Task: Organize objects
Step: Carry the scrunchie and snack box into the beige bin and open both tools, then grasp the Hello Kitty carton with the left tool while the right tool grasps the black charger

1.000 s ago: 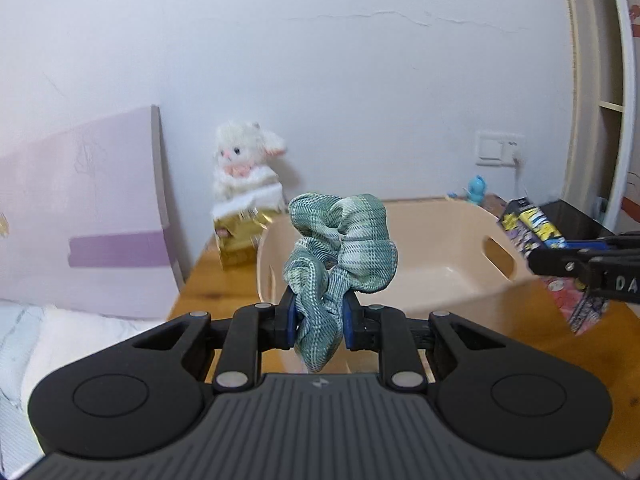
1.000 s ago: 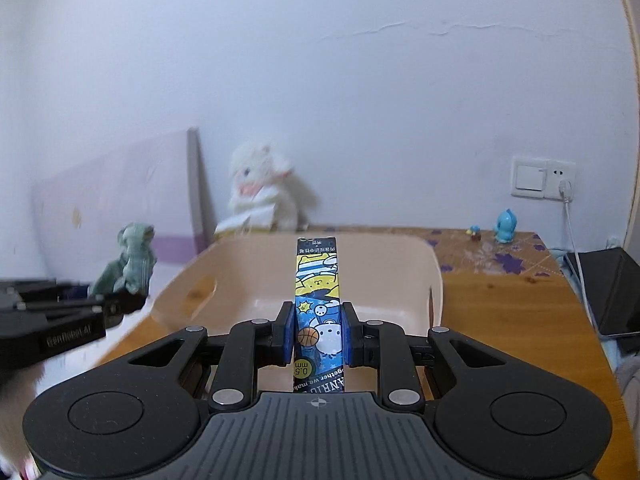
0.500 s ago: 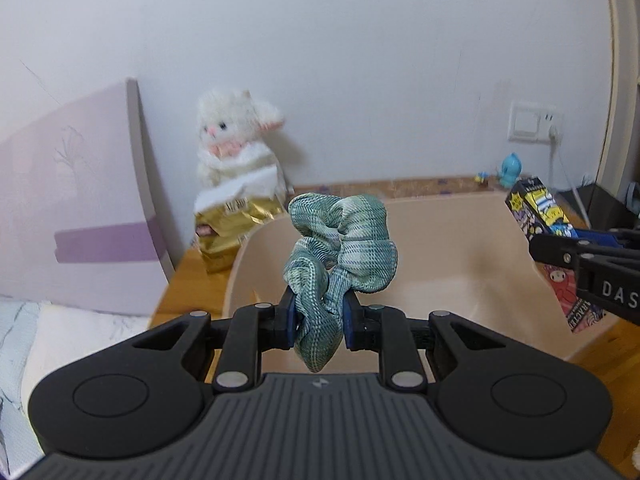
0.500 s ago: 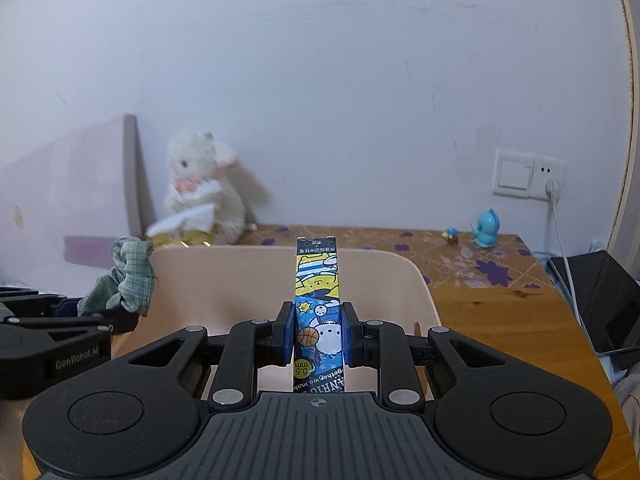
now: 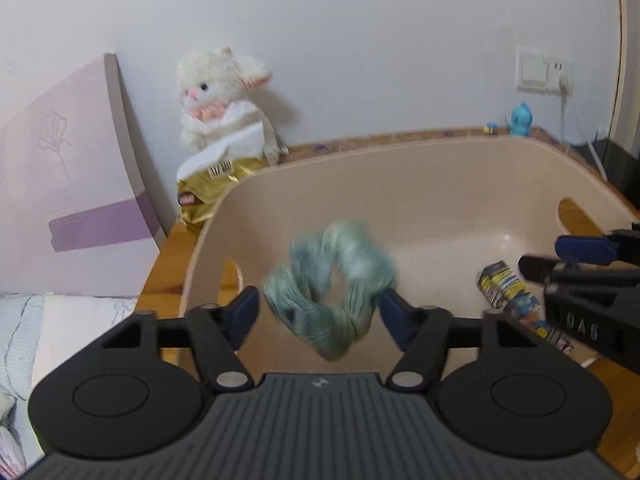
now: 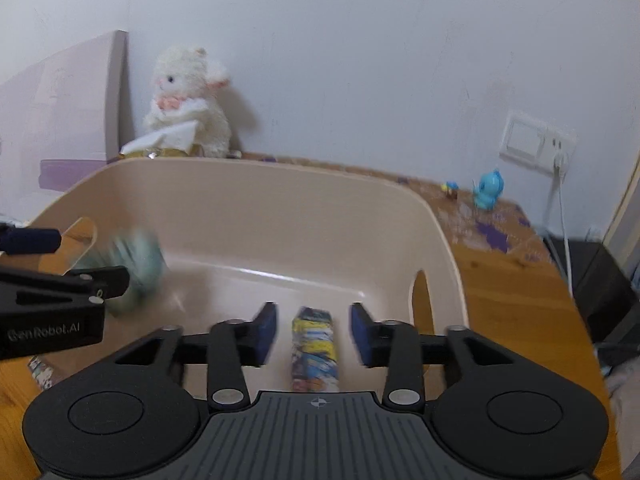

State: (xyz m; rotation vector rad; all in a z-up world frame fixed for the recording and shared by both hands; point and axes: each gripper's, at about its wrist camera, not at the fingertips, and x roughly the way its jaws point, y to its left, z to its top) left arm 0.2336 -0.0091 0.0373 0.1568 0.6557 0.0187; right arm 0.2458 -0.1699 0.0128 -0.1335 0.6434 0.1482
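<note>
A beige plastic bin (image 5: pixel 420 184) with handle cut-outs sits on the wooden table and fills both views; in the right wrist view its far wall (image 6: pixel 280 200) is in the middle. My left gripper (image 5: pixel 320 312) is open over the bin, and the green plaid scrunchie (image 5: pixel 332 284) is blurred, loose between its jaws. My right gripper (image 6: pixel 314 328) is open, and the cartoon-printed narrow box (image 6: pixel 314 344) lies free between its jaws, over the bin floor. The box (image 5: pixel 512 296) and the scrunchie (image 6: pixel 132 264) each show in the other view.
A white plush lamb (image 5: pixel 220 100) on a gold packet stands behind the bin at the wall. A lilac board (image 5: pixel 68 168) leans at the left. A small blue figurine (image 6: pixel 486 190) and a wall socket (image 6: pixel 536 140) are at the right. Wooden tabletop (image 6: pixel 508 296) lies right of the bin.
Both grippers moved forward over the bin and opened. The scrunchie and the cartoon box were let go and are dropping into the bin.
</note>
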